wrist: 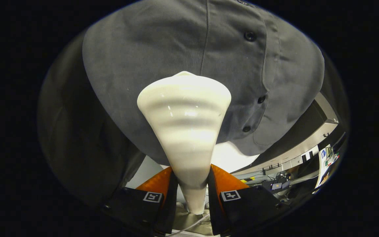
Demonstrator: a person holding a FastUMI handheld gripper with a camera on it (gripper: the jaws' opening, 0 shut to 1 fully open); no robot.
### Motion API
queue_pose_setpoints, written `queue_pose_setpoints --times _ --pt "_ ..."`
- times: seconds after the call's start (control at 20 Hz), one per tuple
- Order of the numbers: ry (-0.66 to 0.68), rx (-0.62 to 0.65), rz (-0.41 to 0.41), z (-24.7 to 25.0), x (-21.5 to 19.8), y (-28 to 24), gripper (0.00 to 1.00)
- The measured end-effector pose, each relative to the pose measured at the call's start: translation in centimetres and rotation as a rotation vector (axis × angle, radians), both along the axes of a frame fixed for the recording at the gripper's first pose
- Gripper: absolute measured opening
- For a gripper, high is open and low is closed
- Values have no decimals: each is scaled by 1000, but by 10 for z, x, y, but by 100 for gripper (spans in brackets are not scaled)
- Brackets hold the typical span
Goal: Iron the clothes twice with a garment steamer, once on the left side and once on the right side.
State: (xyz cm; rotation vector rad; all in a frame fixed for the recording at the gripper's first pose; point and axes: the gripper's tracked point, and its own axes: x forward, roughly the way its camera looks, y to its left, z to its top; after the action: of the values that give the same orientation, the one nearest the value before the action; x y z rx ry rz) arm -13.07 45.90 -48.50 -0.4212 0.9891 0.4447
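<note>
Tool [191,184] clamps steamer [184,125] against grey shirt [163,49] — cluttered desks [280,184] beyond.

Overhead light is glaring off the steamer [184,112]; shirt [176,42] is lying evenly lit, shadow is deepening leftward, fisheye is bending edges.
</note>
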Motion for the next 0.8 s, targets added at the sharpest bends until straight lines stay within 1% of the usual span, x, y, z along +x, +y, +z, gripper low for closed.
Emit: queue_pose_setpoints --times 0.45,0.6,0.8 --pt "65 -29 5 -36 -21 -22 51" --pt "72 -23 15 -32 -31 -24 51" --pt "63 -1 17 -11 -41 -27 51"
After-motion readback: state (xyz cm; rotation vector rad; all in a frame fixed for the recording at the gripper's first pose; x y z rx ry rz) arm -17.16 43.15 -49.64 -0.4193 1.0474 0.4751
